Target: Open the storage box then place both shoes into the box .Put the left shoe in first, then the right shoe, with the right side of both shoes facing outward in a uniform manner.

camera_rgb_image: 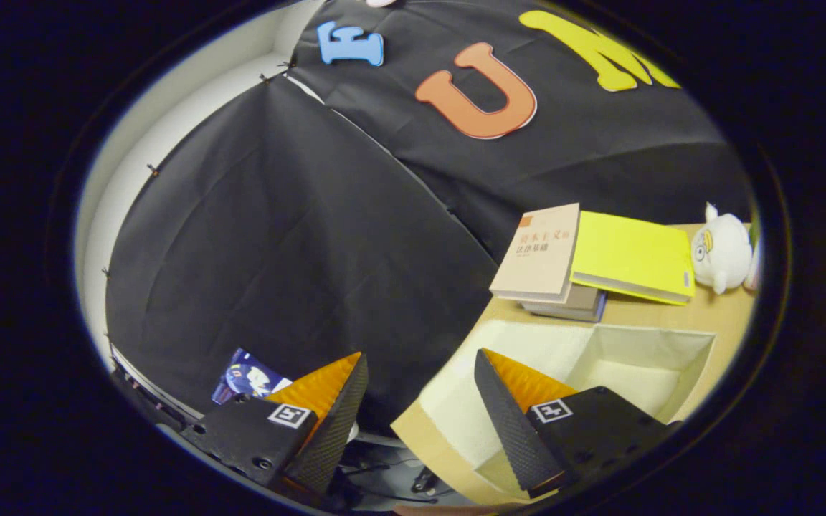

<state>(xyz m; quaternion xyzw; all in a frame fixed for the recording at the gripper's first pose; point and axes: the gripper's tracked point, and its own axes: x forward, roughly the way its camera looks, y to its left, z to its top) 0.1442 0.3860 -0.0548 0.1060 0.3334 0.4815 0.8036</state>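
Observation:
My gripper [420, 365] is open, with nothing between its two fingers [334, 408]. It hangs tilted over the table's left edge, so one finger stands over the drop beside the table and the other over the storage box [642, 358]. The box is white and open, its pale inside showing just beyond the right finger. It sits on the wooden table [721, 315].
Beyond the box lies a stack of books [542, 258] with a yellow book [632, 254] beside it, and a white plush toy [721, 251] further along. Black cloth walls close the booth behind and beside the table. A small dark printed card [248, 376] lies low past the left finger.

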